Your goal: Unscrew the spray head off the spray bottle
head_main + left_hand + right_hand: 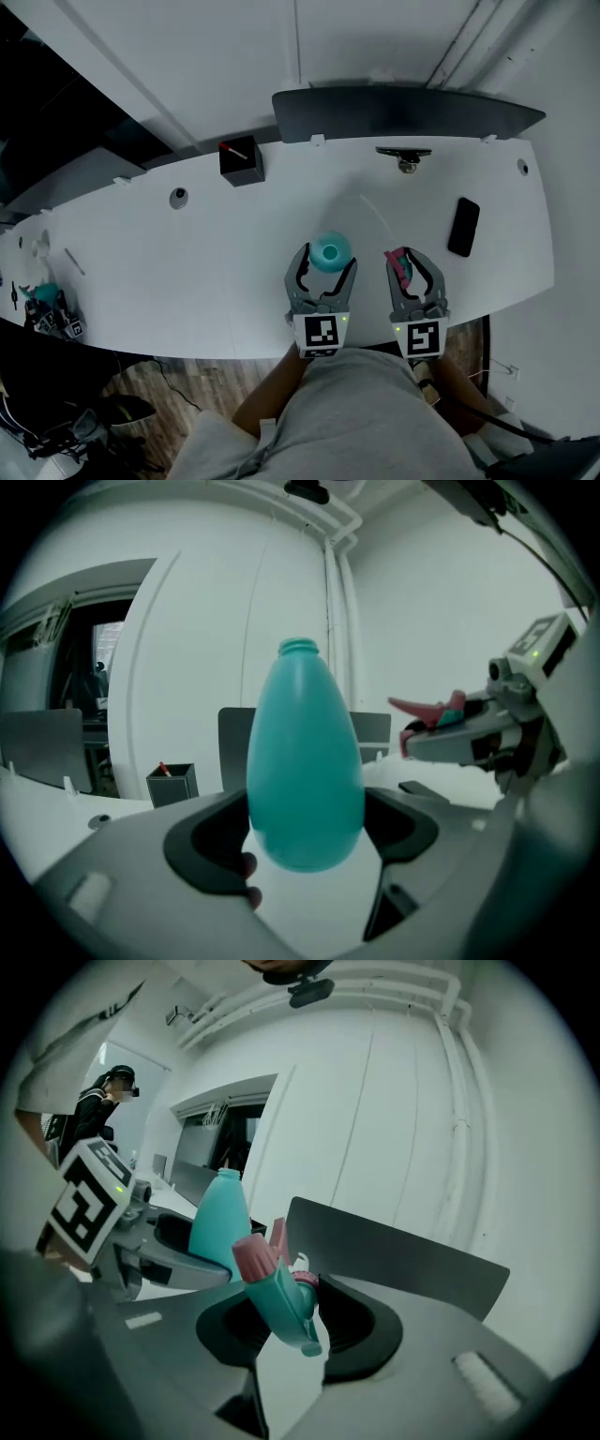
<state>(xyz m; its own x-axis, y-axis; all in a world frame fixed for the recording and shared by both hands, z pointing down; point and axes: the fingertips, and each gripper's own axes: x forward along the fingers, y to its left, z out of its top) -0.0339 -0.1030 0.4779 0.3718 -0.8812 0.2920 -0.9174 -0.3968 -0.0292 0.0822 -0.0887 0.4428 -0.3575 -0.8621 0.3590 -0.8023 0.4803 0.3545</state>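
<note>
The teal spray bottle [305, 761] stands upright with a bare open neck, and my left gripper [323, 272] is shut on its rounded body; from above the bottle [330, 250] shows between the jaws. The teal and pink spray head [277, 1297] is off the bottle and sits tilted between the jaws of my right gripper [412, 278], which is shut on it. The spray head [400, 266] shows pink in the head view, a little to the right of the bottle. In the right gripper view the bottle [217, 1221] is at left, held apart from the head.
Both grippers hover over a white table [216, 253]. A black box with a red pen [241, 161] and a dark monitor back [403, 111] stand at the far side. A black phone [463, 226] lies to the right. A small mount [405, 157] sits near the monitor.
</note>
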